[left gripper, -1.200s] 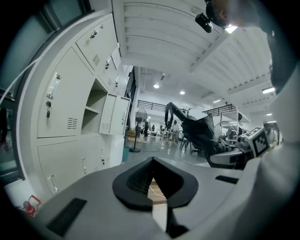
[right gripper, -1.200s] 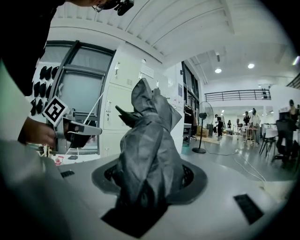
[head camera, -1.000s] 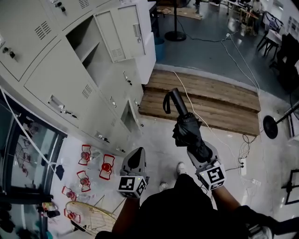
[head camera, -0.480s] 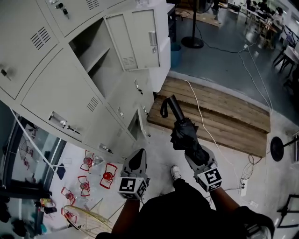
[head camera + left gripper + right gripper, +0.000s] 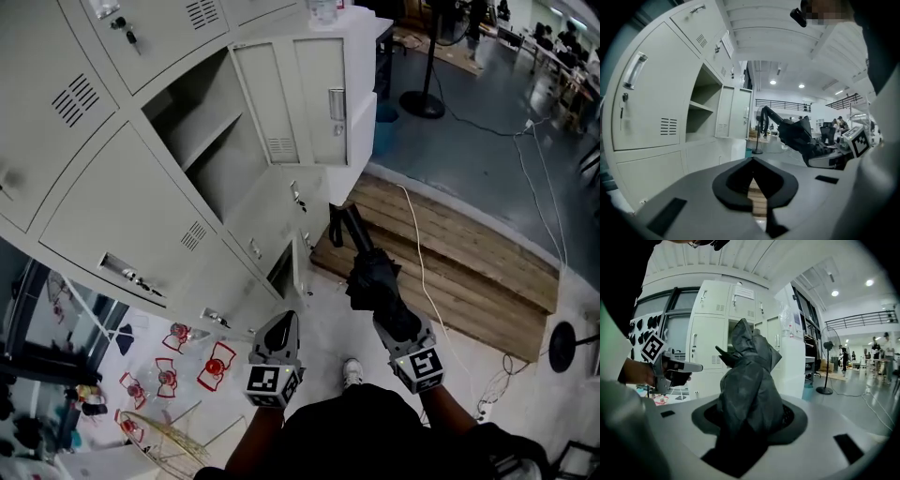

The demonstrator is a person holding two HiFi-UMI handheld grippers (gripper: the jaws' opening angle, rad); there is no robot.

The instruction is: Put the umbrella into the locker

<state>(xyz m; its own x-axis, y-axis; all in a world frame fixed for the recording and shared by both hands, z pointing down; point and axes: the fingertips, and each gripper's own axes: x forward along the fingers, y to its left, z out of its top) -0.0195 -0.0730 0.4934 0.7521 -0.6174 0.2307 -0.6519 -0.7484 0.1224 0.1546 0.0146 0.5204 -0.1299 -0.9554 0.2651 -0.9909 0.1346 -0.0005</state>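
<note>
Umbrella was judged light, its folded canopy soft and slippery over a stiff shaft | was held aloft, clamped at the canopy by right tool, near open locker | left tool was closed, empty.

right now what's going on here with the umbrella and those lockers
A person holds a gripper in each hand. The right gripper is shut on a folded black umbrella, its handle aimed toward the open locker compartment, with the umbrella not yet inside. The left gripper is shut and empty.
</note>
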